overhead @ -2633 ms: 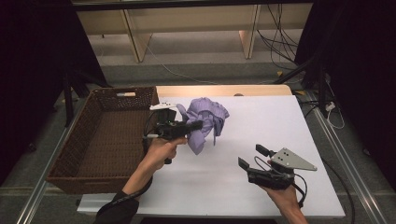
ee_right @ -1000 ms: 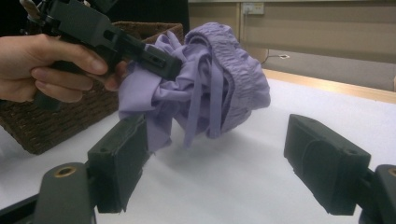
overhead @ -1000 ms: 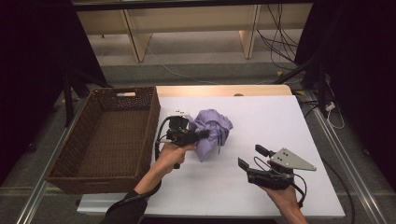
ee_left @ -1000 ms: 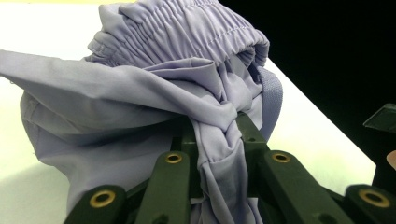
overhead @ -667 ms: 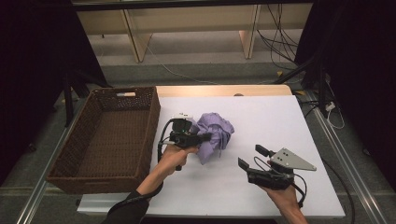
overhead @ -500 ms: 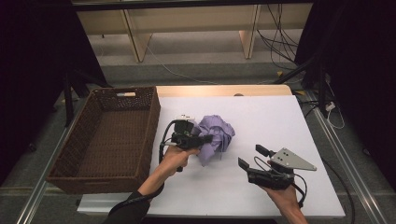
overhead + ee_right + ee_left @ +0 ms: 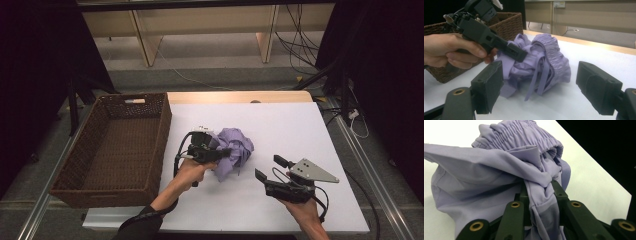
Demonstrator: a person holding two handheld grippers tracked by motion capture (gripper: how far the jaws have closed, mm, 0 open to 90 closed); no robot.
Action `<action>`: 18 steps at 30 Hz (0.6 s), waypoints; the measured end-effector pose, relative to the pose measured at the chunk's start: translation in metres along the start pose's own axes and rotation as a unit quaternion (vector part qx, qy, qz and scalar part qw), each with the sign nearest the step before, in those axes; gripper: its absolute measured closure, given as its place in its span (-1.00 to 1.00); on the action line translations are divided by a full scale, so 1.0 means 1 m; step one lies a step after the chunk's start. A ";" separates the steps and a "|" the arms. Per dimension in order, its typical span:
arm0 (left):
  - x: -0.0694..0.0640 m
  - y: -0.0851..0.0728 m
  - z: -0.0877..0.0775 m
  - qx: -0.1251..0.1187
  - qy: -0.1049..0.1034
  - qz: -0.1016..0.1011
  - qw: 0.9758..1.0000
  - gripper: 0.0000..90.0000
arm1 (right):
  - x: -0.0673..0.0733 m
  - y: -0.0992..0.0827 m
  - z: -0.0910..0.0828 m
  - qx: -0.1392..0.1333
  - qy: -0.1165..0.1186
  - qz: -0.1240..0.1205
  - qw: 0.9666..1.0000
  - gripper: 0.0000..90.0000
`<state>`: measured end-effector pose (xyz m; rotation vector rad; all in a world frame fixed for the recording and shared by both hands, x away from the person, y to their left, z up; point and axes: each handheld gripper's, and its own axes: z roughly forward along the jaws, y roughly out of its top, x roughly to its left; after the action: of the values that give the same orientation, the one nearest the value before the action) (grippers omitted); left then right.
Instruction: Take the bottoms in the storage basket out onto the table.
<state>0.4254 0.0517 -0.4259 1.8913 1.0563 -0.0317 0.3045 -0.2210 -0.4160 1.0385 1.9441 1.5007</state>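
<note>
A: Lilac garment (image 7: 234, 151): one, crumpled, mid-table on the white tabletop (image 7: 300, 130), right of the wicker basket (image 7: 115, 145).
B: Tools, nearest first?
A: Right gripper (image 7: 268, 170): jaws wide apart, nothing between, resting near the front edge. Left gripper (image 7: 226, 152): jaws clamped on a twisted fold of the cloth.

1. The basket (image 7: 112, 145) stands on the left part of the desk (image 7: 300, 130), its right wall along the desk's open middle.
2. The bundled garment (image 7: 235, 152) lies on the desk just right of the basket, near the middle.
3. The left hand-held gripper (image 7: 225, 152) sits between basket and garment, against the garment's left side.
4. The right hand-held gripper (image 7: 267, 170) is over the desk's near right part, right of the garment and apart from it.
</note>
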 end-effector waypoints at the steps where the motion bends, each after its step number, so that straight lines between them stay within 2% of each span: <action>1: 0.000 0.000 0.000 0.000 -0.001 -0.001 1.000 0.67 | 0.000 0.000 0.000 -0.001 0.001 0.000 1.000 -0.49; 18: -0.006 -0.006 0.015 0.022 -0.014 0.004 1.000 0.65 | -0.004 -0.001 -0.001 0.000 -0.001 0.005 1.000 -0.49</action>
<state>0.4234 0.0375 -0.4359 1.9291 1.0380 -0.0769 0.3058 -0.2245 -0.4175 1.0508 1.9396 1.5044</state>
